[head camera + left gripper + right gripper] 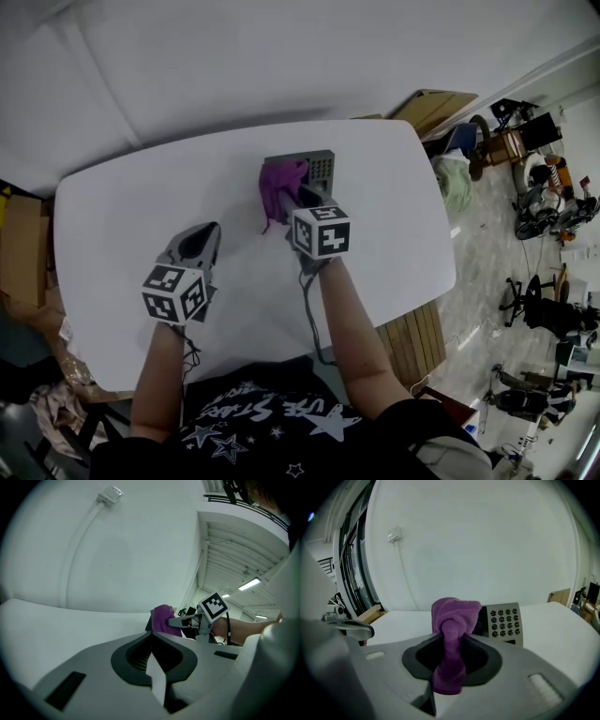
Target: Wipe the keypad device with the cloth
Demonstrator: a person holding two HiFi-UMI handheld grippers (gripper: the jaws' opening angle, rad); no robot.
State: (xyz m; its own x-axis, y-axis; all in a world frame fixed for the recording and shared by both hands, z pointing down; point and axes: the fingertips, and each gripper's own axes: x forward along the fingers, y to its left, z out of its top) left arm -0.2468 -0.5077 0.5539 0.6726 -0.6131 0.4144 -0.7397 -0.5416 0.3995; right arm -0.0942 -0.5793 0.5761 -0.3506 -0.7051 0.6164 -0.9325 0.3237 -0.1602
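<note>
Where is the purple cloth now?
The cloth is clamped in the right gripper, bunched at the left of the keypad device, near the far edge of the table.

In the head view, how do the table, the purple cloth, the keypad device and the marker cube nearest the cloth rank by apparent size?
1. table
2 to 4. Unsure: cloth, keypad device and marker cube look alike. The cube is nearer the camera, and the cloth hides part of the device.
</note>
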